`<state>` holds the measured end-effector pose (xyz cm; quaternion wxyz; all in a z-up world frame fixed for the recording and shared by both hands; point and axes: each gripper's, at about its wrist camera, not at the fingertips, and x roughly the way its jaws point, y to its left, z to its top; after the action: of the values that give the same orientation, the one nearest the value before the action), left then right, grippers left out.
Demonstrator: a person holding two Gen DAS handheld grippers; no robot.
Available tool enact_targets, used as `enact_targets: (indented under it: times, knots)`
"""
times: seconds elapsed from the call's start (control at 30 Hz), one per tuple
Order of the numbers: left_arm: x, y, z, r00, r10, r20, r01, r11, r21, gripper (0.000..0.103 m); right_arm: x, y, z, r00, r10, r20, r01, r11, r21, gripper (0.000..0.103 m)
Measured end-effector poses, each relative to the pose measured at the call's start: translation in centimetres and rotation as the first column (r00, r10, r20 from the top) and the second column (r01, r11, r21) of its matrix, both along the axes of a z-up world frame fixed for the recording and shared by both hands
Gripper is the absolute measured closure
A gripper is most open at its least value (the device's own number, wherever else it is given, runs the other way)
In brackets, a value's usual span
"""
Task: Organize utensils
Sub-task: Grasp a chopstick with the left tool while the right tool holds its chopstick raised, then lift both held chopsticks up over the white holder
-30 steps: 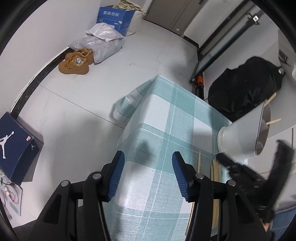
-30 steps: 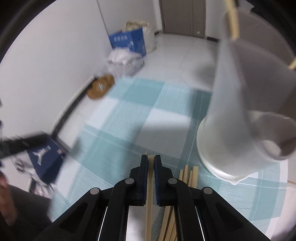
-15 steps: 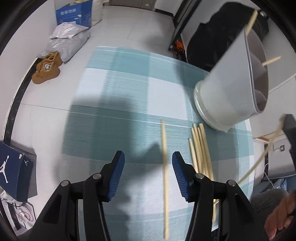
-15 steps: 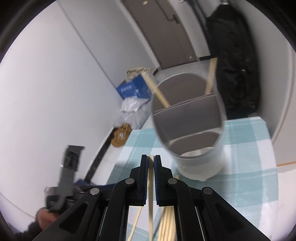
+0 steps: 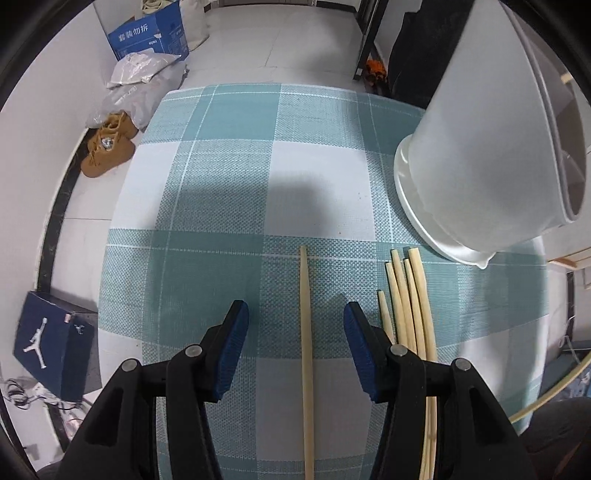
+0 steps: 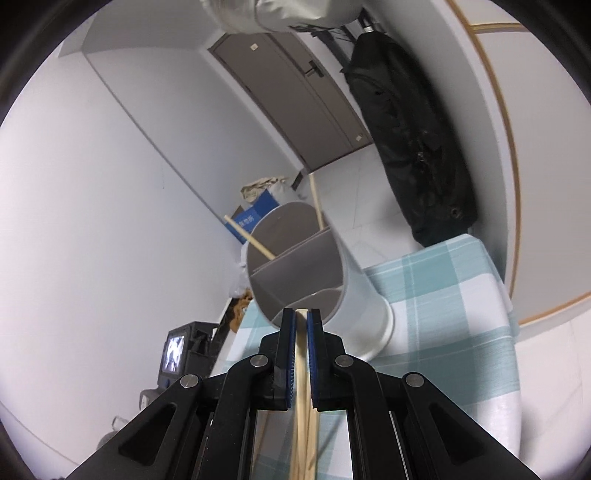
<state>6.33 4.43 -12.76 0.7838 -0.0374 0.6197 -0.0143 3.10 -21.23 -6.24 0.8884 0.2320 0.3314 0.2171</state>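
Chopstick (image 6: pixel 302 373) clenched in right tongs (image 6: pixel 301 325) before holder (image 6: pixel 317 273); left tongs (image 5: pixel 296 325) released.

Jumpman logo — dark blue shoebox (image 5: pixel 55 347); Chinese characters, unclear — blue carton (image 5: pixel 149 31)

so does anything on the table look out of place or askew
One chopstick lies alone between the open left gripper fingers, apart from the bundle of chopsticks near the utensil holder. Nothing looks spilled or damaged.
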Motion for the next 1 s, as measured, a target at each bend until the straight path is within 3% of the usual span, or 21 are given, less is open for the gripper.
enact_targets:
  times: [0.03, 0.1, 0.23, 0.3, 0.57, 0.83, 1.0]
  knots:
    - [0.0, -0.2, 0.0, 1.0, -0.003, 0.001, 0.003, 1.0, 0.01, 0.056, 0.0, -0.3, 0.0, 1.0, -0.002, -0.004, 0.002, 1.0, 0.008, 0.097]
    - [0.0, -0.4, 0.0, 1.0, -0.01, 0.01, 0.01, 0.999, 0.053, 0.069, -0.1, -0.8, -0.1, 1.0, -0.005, -0.011, 0.005, 1.0, 0.016, 0.097]
    - [0.1, -0.4, 0.2, 1.0, 0.007, 0.025, -0.008, 0.999, 0.047, 0.084, -0.2, -1.4, 0.0, 1.0, -0.006, -0.011, 0.006, 1.0, 0.023, 0.097]
    - [0.1, -0.5, 0.3, 0.999, 0.01, 0.034, -0.012, 0.999, 0.04, 0.098, -0.2, -1.6, 0.1, 1.0, -0.007, -0.003, 0.007, 1.0, 0.025, 0.097]
    - [0.5, -0.4, 0.9, 0.996, 0.053, 0.075, -0.051, 0.998, -0.03, 0.102, -0.6, -1.9, 0.7, 1.0, -0.015, 0.026, 0.015, 1.0, 0.022, 0.097]
    - [-1.8, 0.0, 5.5, 0.965, 0.082, 0.25, -0.052, 0.991, -0.123, 0.102, -1.6, -1.8, 1.3, 0.997, -0.033, 0.063, 0.033, 0.999, 0.012, 0.097]
    - [-4.1, -0.3, 8.3, 0.935, 0.066, 0.35, -0.019, 0.991, -0.134, 0.102, -2.4, -1.7, 1.6, 0.995, -0.043, 0.092, 0.044, 0.999, -0.003, 0.097]
